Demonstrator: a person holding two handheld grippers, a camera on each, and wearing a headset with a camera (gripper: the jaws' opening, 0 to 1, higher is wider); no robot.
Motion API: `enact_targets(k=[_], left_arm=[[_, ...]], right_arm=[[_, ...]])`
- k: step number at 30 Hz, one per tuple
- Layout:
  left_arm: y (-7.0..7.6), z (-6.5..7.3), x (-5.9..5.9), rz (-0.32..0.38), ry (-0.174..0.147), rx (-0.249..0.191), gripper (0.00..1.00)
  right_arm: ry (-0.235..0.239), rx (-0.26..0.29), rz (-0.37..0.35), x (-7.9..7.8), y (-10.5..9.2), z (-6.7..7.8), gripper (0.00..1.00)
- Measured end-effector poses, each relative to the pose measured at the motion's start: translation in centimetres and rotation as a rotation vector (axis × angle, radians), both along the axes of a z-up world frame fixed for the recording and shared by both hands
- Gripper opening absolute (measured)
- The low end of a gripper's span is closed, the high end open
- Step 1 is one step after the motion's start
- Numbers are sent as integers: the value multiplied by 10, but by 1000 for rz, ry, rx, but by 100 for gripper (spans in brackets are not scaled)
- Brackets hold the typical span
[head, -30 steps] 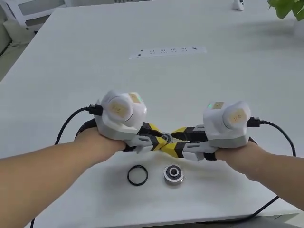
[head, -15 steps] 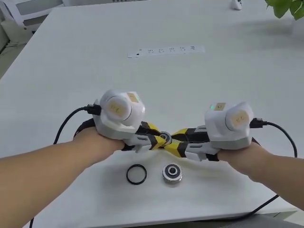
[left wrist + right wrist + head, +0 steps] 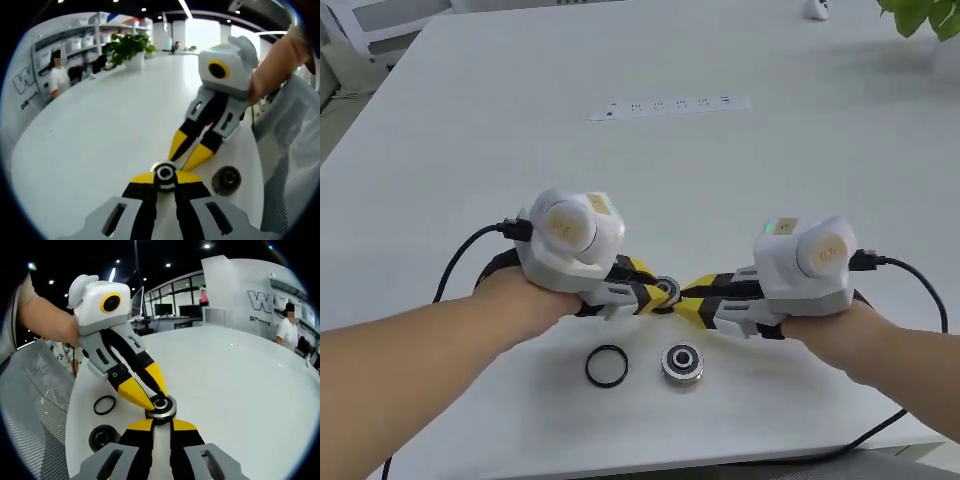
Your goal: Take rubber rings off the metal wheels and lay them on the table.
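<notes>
**Rubber on steel: clamp the hard part, peel the soft one**

Both grippers meet just above the near part of the table [image 3: 790, 150], on one wheel [image 3: 162, 407]. The left gripper [image 3: 165, 176] has its jaws clenched on either side of it. The right gripper [image 3: 685, 300] closes on the same wheel from the opposite side and looks clamped too. Whether its tips bite rubber or metal is too small to tell.

The wheel is probably dense, rigid and smooth, so it may twist or slip between the tips. It is best held across its flat faces. The dark band round its rim looks like a rubber ring not yet off. That would be thin, light and stretchy, so it is best caught at the outer edge and rolled sideways, and it may snap back.

Count:
- **Wheels:** two, the held one and a second wheel [image 3: 682, 362] lying on the near table.
- **Rings:** one loose ring [image 3: 607, 366], just left of the second wheel and not touching it, plus the one judged to be on the held wheel.
- **Other:** one power strip [image 3: 668, 104] lies far off.
</notes>
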State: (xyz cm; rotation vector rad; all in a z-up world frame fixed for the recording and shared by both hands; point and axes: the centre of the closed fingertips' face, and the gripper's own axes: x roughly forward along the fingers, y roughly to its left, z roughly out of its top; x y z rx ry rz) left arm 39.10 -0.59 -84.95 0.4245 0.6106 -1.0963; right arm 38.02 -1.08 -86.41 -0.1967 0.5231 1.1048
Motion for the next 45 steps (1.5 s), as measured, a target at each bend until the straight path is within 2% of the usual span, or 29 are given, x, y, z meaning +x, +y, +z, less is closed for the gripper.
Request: enact_targets(k=[12,19,27,32,37,39,45], left_arm=[[0,0,0,-2,-2,1,13],[0,0,0,-4,-6,9,13],[1,-1,0,-5,-14,15,13],[1,-1,0,-4,-15,17,12],[1,-1,-1,-1,-18,21,12],[1,-1,-1,0,-17,20,12],[1,-1,-2,3,-20,24,12]], right_arm=[[7,-5,-2,-1,-2,-1,0],[13,-9,-15,0,-3,-1,0],[63,37,-65,2,-6,3,0],[78,47,-77,2,-7,5,0],[143,108,-136,3,-8,6,0],[178,150,-176,7,-8,10,0],[178,140,-179,8,-6,12,0]])
